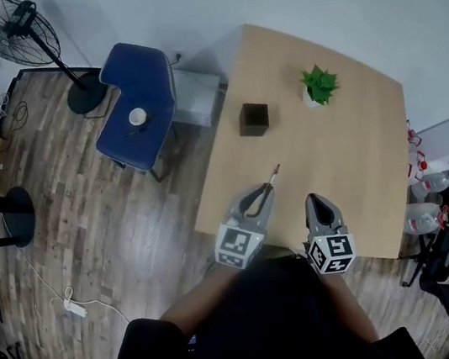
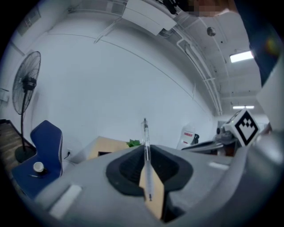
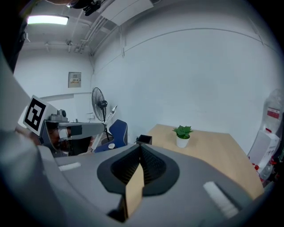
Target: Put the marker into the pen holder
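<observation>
Pointing level, the left tongs (image 1: 266, 193) pinch the marker (image 1: 276, 174); the right tongs (image 1: 316, 199), tilted down, are closed empty.

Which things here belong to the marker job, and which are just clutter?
Job: marker, clamped in the left gripper; black pen holder; table.
Clutter: potted plant; blue chair; fan. The right gripper is shut and empty.

the table (image 1: 359, 169) is light tan wood, the pen holder (image 1: 253, 118) black, the plant (image 1: 319, 82) green in a white pot (image 1: 310, 101), the chair (image 1: 139, 103) blue, the fan (image 1: 15, 30) black, the floor (image 1: 105, 228) streaky brown planks, the marker (image 2: 145, 146) pale, and the left gripper (image 1: 267, 188) and right gripper (image 1: 317, 200) grey with black-and-white checked cubes.
</observation>
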Demonstrator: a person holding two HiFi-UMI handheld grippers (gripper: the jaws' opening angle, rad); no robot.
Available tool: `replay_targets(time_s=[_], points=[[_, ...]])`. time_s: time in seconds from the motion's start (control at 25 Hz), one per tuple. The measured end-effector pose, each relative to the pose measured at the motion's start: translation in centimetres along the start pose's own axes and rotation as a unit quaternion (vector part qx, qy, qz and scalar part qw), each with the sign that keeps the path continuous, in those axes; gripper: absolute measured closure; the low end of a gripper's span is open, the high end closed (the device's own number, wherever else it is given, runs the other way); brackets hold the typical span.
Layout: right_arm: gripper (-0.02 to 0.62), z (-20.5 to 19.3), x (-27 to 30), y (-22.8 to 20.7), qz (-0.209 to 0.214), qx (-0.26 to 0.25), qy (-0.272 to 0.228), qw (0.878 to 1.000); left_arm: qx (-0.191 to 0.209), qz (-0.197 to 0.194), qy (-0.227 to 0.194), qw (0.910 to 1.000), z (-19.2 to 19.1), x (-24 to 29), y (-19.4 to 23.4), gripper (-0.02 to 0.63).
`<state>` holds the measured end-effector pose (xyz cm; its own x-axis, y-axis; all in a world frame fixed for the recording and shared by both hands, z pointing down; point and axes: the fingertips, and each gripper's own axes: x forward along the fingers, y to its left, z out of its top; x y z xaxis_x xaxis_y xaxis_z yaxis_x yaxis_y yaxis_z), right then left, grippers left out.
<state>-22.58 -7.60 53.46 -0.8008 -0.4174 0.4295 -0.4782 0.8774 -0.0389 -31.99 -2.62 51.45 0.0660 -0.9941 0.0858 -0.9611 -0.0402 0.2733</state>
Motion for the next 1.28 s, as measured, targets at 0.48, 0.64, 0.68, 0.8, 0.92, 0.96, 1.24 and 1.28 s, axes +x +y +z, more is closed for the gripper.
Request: replay_targets(time_s=[0.48,0.64,0.68,0.8,0.92,0.96,1.24,1.28], points=[[0.592,2.0,4.1,-5.1,0.034,0.01,-0.006,0.999,0.023,0.057,0.015,0.998,1.3,5.2,3.6,0.561],[0.592,1.5,5.0,-7.3,0.051,0.015,-0.001,0.999,0.047,0.078,0.008,0.9958,2.3,8.6,4.9,0.561],[0.592,1.2,5.4,-7.6,0.054,0.02,0.0,0.998,0.054,0.084,0.005,0.995,2.7,9.2,5.5,0.561],[0.592,-0.2,6.3,-8.9,0.047,0.053,0.01,0.997,0.057,0.109,-0.004,0.9924,3.8,10.9,7.7,0.561],[0.592,-1.0,6.5,-9.3,0.043,0.058,0.022,0.997,0.045,0.11,-0.008,0.9929,4.3,12.5,9.2,0.561],[0.592,-0.7,6.9,-9.5,0.041,0.05,0.022,0.998,0.046,0.106,-0.008,0.9933,4.3,13.0,9.8,0.561],[0.592,5.4,11.9,-11.2,-0.011,0.049,-0.031,0.998,0.058,0.055,0.002,0.9968,4.1,18.3,15.0,0.561],[0.592,5.8,12.3,-11.0,-0.014,0.05,-0.035,0.998,0.058,0.048,0.005,0.9972,3.8,19.1,15.6,0.561]])
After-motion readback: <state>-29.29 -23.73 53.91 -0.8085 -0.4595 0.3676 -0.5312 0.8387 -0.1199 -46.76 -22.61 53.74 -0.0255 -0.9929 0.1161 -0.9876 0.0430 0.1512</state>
